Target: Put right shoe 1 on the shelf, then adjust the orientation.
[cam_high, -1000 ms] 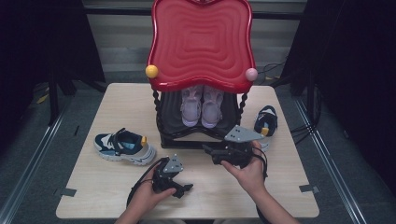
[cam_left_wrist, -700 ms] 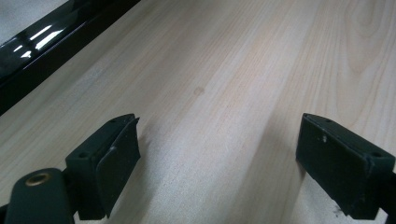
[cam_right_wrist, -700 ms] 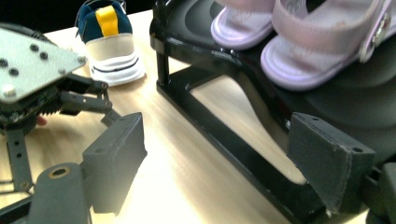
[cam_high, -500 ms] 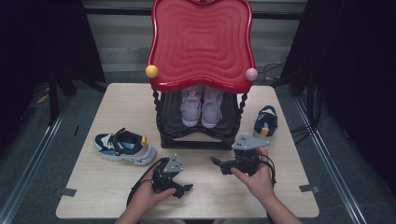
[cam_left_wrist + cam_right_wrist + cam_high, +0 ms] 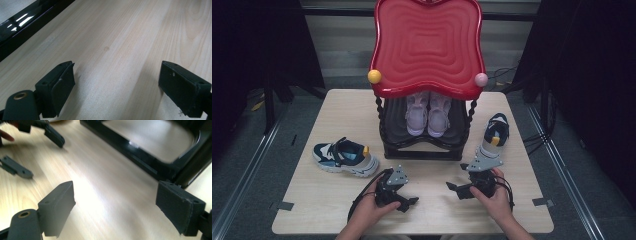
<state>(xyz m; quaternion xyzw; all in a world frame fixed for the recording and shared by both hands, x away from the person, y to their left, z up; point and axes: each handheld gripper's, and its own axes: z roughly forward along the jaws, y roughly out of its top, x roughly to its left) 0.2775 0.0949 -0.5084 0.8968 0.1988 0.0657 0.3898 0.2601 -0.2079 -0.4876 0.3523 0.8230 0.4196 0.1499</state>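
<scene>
both grippers sat low over the front of the table (image 5: 312,200), jaws spread wide, nothing between them. the left gripper (image 5: 404,202) rested near the front edge; in the left gripper view its pads (image 5: 62,85) framed bare wood. the right gripper (image 5: 457,190) had just been opening its jaws, nothing between them, and in the right gripper view it pointed across the table toward the black base of the rack (image 5: 150,160), with the left gripper (image 5: 40,135) farther off.

the nearest shoes were the blue and white sneaker (image 5: 344,157), lying on the table left of the rack and just beyond the left gripper, and the black and white sneaker (image 5: 494,137), on the table right of the rack and just beyond the right gripper. the pink pair (image 5: 428,112) stood on the lower shelf of the rack (image 5: 422,145), toes to the front.

risks, as a judgement: a grab on soft upper or laces could slip; the red top (image 5: 428,47) overhung the shelf, so a lifted shoe or gripper could knock it; a push against the rack base could shift the pink pair; trailing cables could snag a loose shoe.

count: shoes four (two loose, two on the shelf), rack one, grippers two, balls on the red top two, one yellow (image 5: 374,76), one pink (image 5: 481,79).
</scene>
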